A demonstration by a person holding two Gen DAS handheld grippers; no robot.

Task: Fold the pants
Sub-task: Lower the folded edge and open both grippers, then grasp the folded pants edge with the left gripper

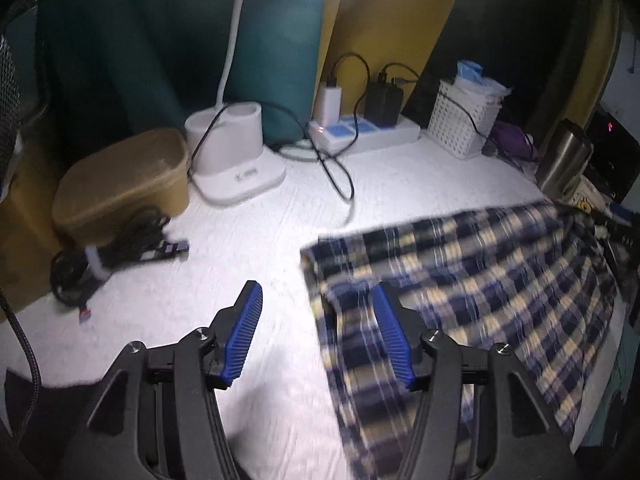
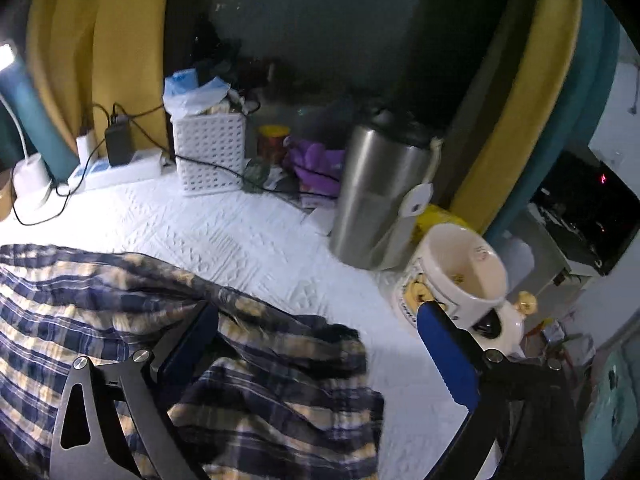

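The pants (image 1: 480, 280) are navy, cream and white plaid and lie spread on a white textured cover (image 1: 248, 240), filling the right half of the left wrist view. My left gripper (image 1: 315, 286) is open over their left edge. Its right pad (image 1: 394, 340) hangs above the cloth and its left pad (image 1: 244, 332) above the bare cover, with nothing pinched. In the right wrist view the pants (image 2: 60, 300) lie rumpled at the lower left. My right gripper (image 2: 318, 312) stands wide open over their bunched end, its blue pads clear of the fabric.
At the back stand a white lamp base (image 1: 236, 152), a brown box (image 1: 124, 184), a power strip (image 1: 360, 132) with chargers and a white perforated basket (image 2: 210, 152). A black cable bundle (image 1: 112, 252) lies left. A steel tumbler (image 2: 384, 192) and a mug (image 2: 460, 276) stand at the right edge.
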